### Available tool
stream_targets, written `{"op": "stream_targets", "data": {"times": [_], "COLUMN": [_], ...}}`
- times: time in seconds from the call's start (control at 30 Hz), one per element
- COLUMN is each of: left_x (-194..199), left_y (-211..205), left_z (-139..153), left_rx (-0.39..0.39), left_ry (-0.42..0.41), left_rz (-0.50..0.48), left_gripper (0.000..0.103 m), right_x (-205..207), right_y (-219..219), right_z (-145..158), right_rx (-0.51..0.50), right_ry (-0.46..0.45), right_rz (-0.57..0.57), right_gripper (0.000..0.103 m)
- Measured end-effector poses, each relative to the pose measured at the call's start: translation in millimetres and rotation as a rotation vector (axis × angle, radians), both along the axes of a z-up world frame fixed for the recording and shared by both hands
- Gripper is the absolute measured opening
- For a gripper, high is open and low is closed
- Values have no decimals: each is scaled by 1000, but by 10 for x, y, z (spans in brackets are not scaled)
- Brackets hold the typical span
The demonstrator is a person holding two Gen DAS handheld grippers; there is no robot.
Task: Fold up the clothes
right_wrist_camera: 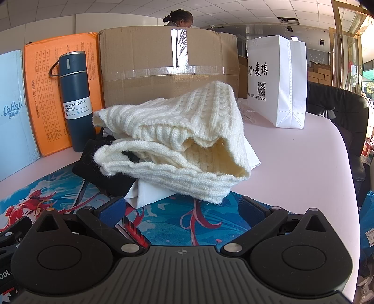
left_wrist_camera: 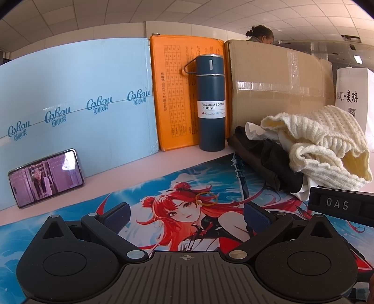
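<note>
A pile of clothes lies on the table at the edge of an anime-print mat [left_wrist_camera: 163,205]. On top is a cream knitted sweater [right_wrist_camera: 177,140], also in the left wrist view [left_wrist_camera: 327,145], crumpled. Under it lie a dark brown garment [left_wrist_camera: 252,152], a black garment [right_wrist_camera: 109,180] and a white one [right_wrist_camera: 152,191]. My left gripper [left_wrist_camera: 187,215] is open and empty above the mat, left of the pile. My right gripper [right_wrist_camera: 182,205] is open and empty, just short of the sweater's near edge. Its body [left_wrist_camera: 341,205] shows at the right of the left wrist view.
Along the back stand a blue box [left_wrist_camera: 70,105], an orange box [left_wrist_camera: 177,93], a dark blue vacuum bottle [left_wrist_camera: 211,103] and a large cardboard box [right_wrist_camera: 168,67]. A phone [left_wrist_camera: 44,177] leans on the blue box. A white bag [right_wrist_camera: 278,81] stands right. A person [right_wrist_camera: 180,17] sits behind.
</note>
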State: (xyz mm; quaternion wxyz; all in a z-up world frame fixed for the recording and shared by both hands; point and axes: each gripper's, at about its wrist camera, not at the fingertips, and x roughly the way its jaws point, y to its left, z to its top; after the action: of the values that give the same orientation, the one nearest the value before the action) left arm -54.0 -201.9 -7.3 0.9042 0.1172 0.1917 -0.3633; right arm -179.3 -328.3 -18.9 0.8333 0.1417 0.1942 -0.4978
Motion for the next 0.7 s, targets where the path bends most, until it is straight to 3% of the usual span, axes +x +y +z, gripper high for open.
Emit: {"op": "stream_targets", "data": {"times": [0.7], "left_x": [-51], "left_y": [64], "left_z": [41], "left_rx": [-43], "left_ry": [-26], "left_rz": [6], "left_gripper": [103], "right_x": [-1], "right_y": [1], "right_z": [-4], "right_rx": [8], "right_ry": [-12], "right_rz": [7], "right_gripper": [103]}}
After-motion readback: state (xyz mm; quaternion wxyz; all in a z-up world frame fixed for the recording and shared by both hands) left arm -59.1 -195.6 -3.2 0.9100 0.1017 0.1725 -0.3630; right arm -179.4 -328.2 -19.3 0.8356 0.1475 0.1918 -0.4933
